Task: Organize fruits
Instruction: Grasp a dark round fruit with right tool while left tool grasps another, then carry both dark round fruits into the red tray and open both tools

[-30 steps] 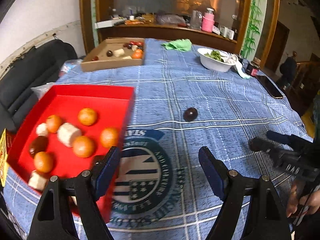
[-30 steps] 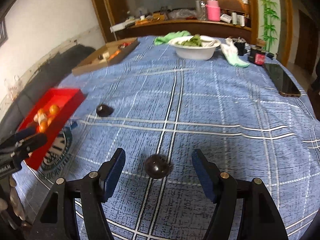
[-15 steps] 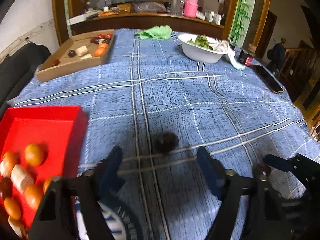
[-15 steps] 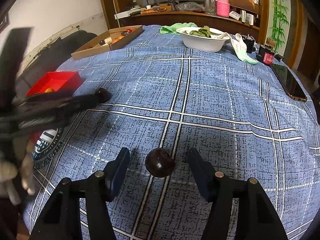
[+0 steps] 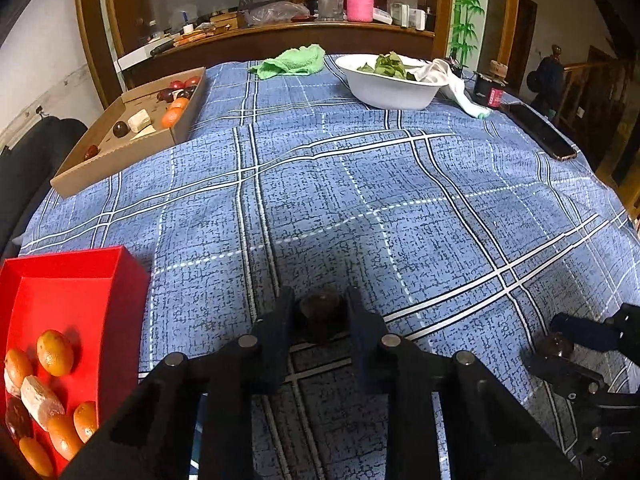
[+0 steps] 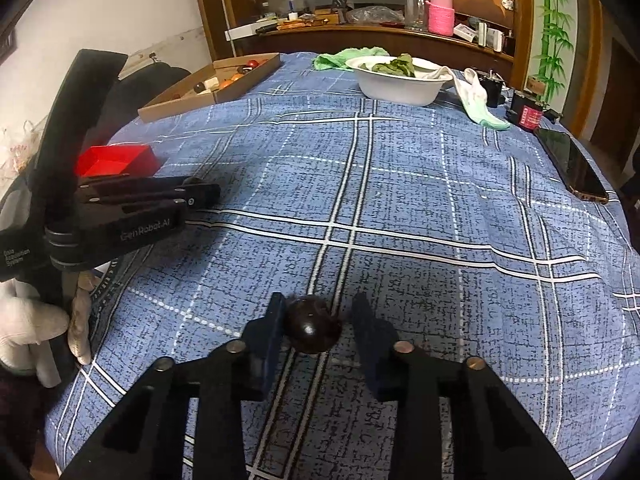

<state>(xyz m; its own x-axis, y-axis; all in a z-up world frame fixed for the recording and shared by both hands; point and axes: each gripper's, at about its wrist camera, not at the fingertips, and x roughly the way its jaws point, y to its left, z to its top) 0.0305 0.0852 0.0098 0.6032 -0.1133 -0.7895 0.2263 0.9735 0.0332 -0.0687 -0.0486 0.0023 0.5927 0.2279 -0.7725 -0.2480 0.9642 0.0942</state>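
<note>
Two hand-held grippers work a blue plaid tablecloth (image 5: 360,200), each at one dark round fruit. At bottom centre of the left wrist view, the left gripper (image 5: 320,316) has both pads pressed against a dark fruit (image 5: 320,312) resting on the cloth. At bottom centre of the right wrist view, the right gripper (image 6: 318,326) brackets a second dark fruit (image 6: 314,330): the left pad touches it, the right pad stands just apart, so the jaws are narrowed but not fully clamped. At lower left of the left view, a red tray (image 5: 72,292) holds about six oranges (image 5: 55,352), at least one pale chunk (image 5: 40,402) and one dark fruit at its edge. At upper left, a cardboard box (image 5: 120,156) carries more mixed fruit; the exact count cannot be told. One white bowl (image 5: 384,88) of greens, one green cloth (image 5: 292,62) and one phone (image 5: 540,132) sit along the top and right.
</note>
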